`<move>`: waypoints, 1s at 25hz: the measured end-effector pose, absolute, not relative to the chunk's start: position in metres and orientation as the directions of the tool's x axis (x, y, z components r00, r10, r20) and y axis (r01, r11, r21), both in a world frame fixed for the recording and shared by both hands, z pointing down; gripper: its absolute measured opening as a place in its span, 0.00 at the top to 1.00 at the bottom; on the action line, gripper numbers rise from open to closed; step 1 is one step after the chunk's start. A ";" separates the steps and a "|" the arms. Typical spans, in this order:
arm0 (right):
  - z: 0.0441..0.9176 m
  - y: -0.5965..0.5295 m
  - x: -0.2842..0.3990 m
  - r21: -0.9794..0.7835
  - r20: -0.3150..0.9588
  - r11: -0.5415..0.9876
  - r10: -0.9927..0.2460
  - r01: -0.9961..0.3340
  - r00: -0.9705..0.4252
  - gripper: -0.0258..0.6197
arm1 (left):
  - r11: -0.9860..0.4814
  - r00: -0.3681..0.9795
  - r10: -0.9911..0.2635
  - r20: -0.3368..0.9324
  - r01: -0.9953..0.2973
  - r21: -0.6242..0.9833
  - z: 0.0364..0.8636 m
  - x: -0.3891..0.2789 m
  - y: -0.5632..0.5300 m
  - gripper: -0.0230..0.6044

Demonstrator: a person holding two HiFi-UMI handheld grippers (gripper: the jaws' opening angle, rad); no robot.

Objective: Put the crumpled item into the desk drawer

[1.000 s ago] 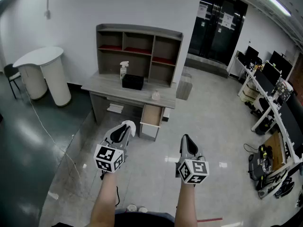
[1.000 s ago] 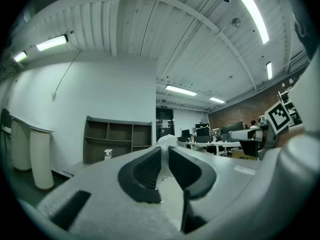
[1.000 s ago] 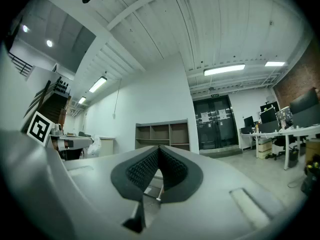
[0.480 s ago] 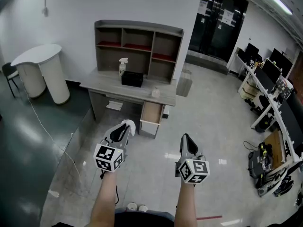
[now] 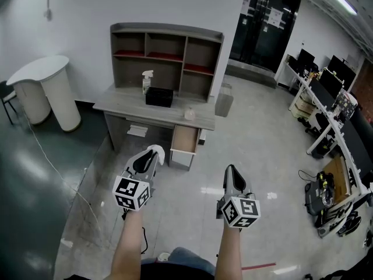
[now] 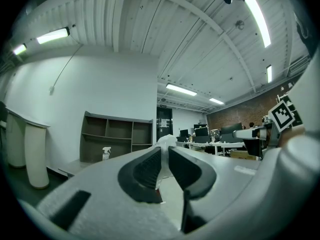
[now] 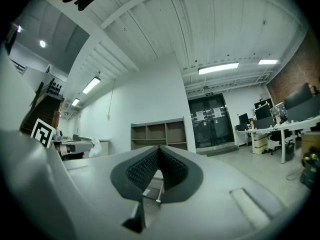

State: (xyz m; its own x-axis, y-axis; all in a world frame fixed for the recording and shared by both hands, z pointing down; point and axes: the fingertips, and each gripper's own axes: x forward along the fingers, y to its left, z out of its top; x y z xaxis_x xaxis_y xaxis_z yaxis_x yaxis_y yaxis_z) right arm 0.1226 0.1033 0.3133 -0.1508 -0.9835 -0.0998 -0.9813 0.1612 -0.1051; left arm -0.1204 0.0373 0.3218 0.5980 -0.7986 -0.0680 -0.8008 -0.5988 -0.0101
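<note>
White crumpled item (image 5: 158,151) held in the left gripper (image 5: 152,154), with the open desk drawer (image 5: 184,141) ahead.
Left jaws are nearly closed, clamped on the item. The right gripper (image 5: 231,171), lower right of centre, has its jaws together and empty. The drawer juts from the desk (image 5: 128,106) toward the person, above and slightly right of the left gripper, which is the nearer one.

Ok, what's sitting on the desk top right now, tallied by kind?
spray bottle: 1
black box: 1
small pale object, too small to identify: 1
Total: 3
</note>
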 end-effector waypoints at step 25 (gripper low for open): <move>0.329 -0.082 0.151 -0.126 -0.109 0.183 -0.979 -0.975 -0.170 0.94 | -0.573 0.573 -0.820 -0.004 -0.820 0.008 0.366 -0.105 -0.136 0.88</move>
State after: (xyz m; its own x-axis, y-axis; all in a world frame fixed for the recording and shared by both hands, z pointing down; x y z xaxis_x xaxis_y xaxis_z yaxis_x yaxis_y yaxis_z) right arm 0.1506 -0.0817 0.3295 -0.1701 -0.9794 -0.1092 -0.9750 0.1834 -0.1259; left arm -0.1048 -0.1357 0.3658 0.5725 -0.8199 -0.0039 -0.8198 -0.5725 0.0079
